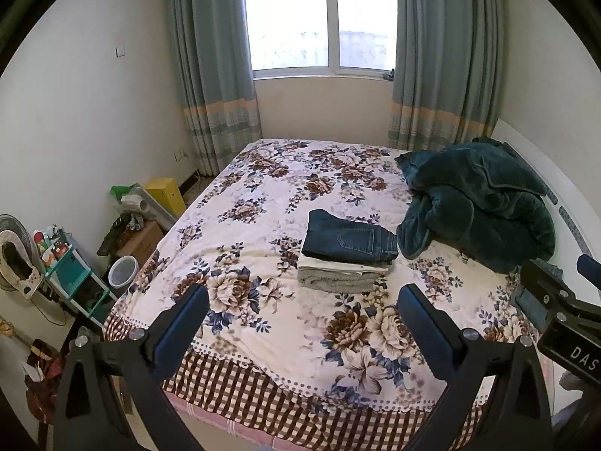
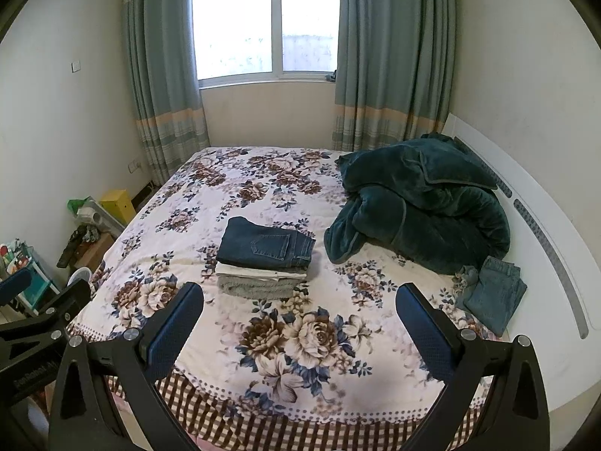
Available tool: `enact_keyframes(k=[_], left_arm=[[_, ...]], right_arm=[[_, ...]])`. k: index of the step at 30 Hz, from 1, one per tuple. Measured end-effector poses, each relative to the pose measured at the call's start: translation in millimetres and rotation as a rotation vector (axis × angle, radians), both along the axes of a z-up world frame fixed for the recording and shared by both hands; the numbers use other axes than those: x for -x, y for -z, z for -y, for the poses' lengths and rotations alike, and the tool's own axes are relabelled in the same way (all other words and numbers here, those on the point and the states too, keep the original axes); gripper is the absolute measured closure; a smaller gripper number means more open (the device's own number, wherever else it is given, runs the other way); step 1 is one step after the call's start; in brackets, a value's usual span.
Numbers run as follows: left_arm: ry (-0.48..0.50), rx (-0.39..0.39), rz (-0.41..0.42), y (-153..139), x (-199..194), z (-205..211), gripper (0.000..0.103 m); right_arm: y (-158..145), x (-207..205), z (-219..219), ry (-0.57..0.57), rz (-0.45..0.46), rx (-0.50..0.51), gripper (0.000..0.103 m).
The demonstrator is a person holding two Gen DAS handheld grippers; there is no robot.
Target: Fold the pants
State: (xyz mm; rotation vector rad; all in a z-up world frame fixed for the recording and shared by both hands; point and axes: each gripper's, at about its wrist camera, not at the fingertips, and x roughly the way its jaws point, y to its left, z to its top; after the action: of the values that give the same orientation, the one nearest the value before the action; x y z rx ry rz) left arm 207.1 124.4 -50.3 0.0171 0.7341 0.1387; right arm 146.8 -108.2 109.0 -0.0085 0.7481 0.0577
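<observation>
Dark blue folded jeans (image 1: 349, 238) (image 2: 267, 246) top a small stack in the middle of the flowered bed (image 1: 263, 195) (image 2: 233, 195), over a white folded garment (image 1: 338, 265) (image 2: 259, 271) and a grey one (image 1: 334, 282) (image 2: 255, 287). A lighter blue pair of jeans (image 2: 496, 297) lies loosely folded at the bed's right edge, partly hidden in the left wrist view. My left gripper (image 1: 302, 300) hangs open over the near end of the bed, nothing between its fingers. My right gripper (image 2: 300, 300) is open and empty too, short of the stack.
A dark green plush blanket (image 1: 477, 203) (image 2: 424, 203) is heaped at the right by the white headboard (image 2: 544, 233). Left of the bed stand a yellow box (image 1: 167, 193), a cardboard box (image 1: 141, 242), a bin (image 1: 123, 270) and a teal shelf (image 1: 71, 278). Curtains frame the window behind.
</observation>
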Motion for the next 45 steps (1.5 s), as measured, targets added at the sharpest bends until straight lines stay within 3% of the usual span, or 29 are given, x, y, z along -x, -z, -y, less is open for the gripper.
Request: enact_keyframes(k=[31, 45], left_arm=[[-0.011, -0.006, 0.016, -14, -3, 2, 0.0], [-0.018, -0.006, 0.017, -12, 4, -1, 0.0]], right_arm=[[3, -16, -4, 0.001, 0.003, -0.007, 0.0], [14, 1, -15, -0.005, -0.009, -0.007, 0.0]])
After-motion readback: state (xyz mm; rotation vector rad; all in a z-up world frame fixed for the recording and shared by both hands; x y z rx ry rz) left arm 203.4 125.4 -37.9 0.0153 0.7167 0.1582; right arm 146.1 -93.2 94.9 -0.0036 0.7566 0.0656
